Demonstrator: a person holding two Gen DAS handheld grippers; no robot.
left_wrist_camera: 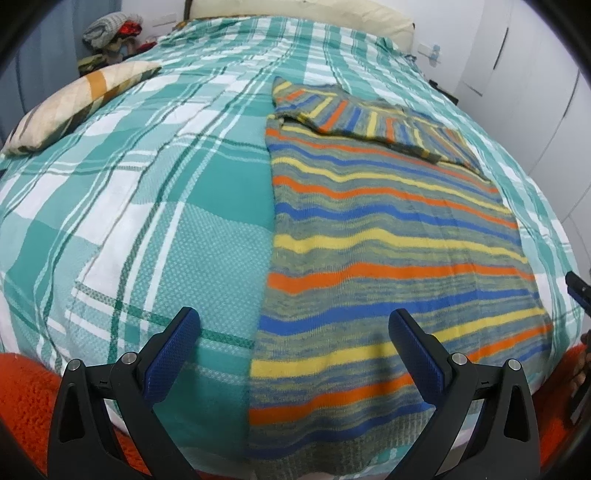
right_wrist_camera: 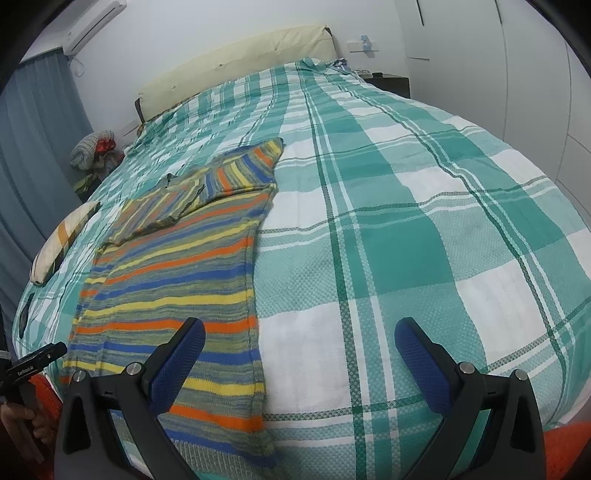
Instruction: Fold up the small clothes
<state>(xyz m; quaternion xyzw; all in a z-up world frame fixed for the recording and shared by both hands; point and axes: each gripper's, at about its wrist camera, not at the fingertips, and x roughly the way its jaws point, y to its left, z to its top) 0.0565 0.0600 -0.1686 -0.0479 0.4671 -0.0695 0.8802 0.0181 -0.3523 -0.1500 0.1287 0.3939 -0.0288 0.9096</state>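
A striped knit sweater (left_wrist_camera: 388, 236) in orange, yellow, blue and grey lies flat on the bed, its sides and sleeves folded in across its far part. It also shows in the right wrist view (right_wrist_camera: 173, 273). My left gripper (left_wrist_camera: 293, 328) is open and empty, hovering over the sweater's near left edge. My right gripper (right_wrist_camera: 299, 339) is open and empty, above the sweater's near right edge and the bedspread. The right gripper's tip shows at the right edge of the left wrist view (left_wrist_camera: 580, 291).
The bed has a teal and white plaid bedspread (left_wrist_camera: 147, 192). A patterned pillow (left_wrist_camera: 77, 103) lies at far left. A pile of clothes (left_wrist_camera: 110, 33) sits at the far corner. An orange blanket (left_wrist_camera: 26, 398) lies at the near edge. White wardrobes (right_wrist_camera: 517, 74) stand at right.
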